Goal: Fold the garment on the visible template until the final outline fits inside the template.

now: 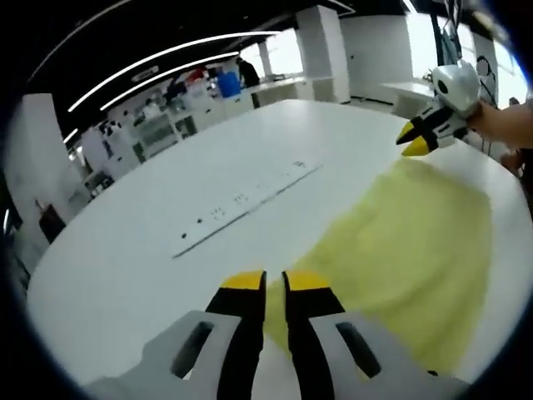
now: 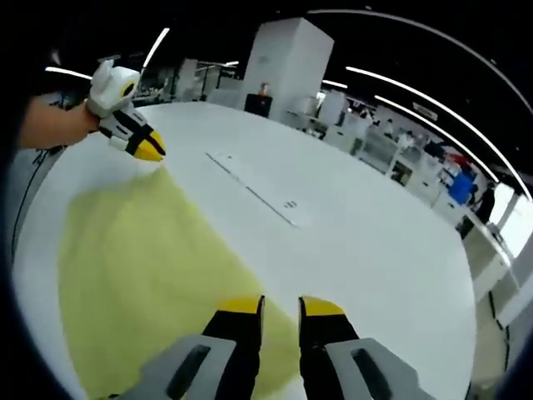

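Left gripper view: own left gripper low centre, yellow-tipped jaws set narrow, small gap between them, nothing gripped. Tips sit just over near edge of pale yellow garment, which lies flat on white table, spreading up and to the right. Right gripper comes in at upper right, held by a person's hand; tips hover at garment's far corner. Its jaws look nearly together, but can't tell if cloth is pinched. Long white strip w/ small dark marks lies on table left of garment, apart from it. Shelves and benches in bkgd, blurred.

Right gripper view: own right gripper at bottom, jaws a little apart, nothing between them; tips above garment edge. Garment fills lower left of table. Left gripper at upper left, tips at garment's far corner; grip unclear. Strip lies right of garment, not touching.
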The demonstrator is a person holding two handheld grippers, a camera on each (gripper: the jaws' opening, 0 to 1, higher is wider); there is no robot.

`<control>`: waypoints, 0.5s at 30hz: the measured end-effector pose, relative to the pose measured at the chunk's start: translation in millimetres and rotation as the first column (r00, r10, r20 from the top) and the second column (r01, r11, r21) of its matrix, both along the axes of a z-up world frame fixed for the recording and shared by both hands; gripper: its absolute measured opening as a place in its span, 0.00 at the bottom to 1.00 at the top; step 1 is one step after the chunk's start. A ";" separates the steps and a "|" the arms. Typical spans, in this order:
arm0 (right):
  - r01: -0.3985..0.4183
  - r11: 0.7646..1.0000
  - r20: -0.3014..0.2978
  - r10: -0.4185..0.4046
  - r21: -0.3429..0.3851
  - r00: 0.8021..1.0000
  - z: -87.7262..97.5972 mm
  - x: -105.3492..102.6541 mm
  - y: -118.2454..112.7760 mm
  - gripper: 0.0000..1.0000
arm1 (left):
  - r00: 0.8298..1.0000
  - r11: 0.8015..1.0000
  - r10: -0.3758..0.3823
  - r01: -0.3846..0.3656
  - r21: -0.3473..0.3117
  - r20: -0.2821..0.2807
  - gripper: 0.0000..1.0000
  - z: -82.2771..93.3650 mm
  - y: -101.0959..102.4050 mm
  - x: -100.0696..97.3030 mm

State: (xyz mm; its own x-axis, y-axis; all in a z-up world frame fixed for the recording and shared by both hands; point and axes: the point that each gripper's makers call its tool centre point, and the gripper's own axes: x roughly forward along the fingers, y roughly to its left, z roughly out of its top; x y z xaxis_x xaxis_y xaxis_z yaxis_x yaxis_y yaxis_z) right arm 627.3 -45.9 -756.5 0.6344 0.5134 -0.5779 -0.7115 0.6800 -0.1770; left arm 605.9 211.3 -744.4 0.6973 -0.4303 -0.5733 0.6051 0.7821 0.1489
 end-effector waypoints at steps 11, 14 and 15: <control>0.065 0.984 -0.074 -0.053 0.167 0.996 11.1 -20.5 3.4 0.41 | 0.997 0.965 0.040 -0.054 -0.258 -0.061 0.36 21.2 0.7 -24.9; 0.070 0.980 -0.087 -0.055 0.188 0.995 13.8 -30.6 1.8 0.44 | 0.996 0.949 0.052 -0.070 -0.308 -0.068 0.42 26.7 3.8 -32.2; 0.073 0.978 -0.088 -0.057 0.193 0.995 14.5 -33.0 1.1 0.46 | 0.996 0.944 0.058 -0.078 -0.321 -0.071 0.44 28.3 5.5 -35.5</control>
State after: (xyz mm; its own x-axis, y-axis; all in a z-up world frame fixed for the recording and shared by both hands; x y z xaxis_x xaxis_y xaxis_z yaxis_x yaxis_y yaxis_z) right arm 594.3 -44.9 -742.0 0.6249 0.5812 -0.5212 -0.6714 0.7408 0.0212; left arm 570.4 216.7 -716.1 0.7001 -0.5521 -0.4528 0.5487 0.8218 -0.1538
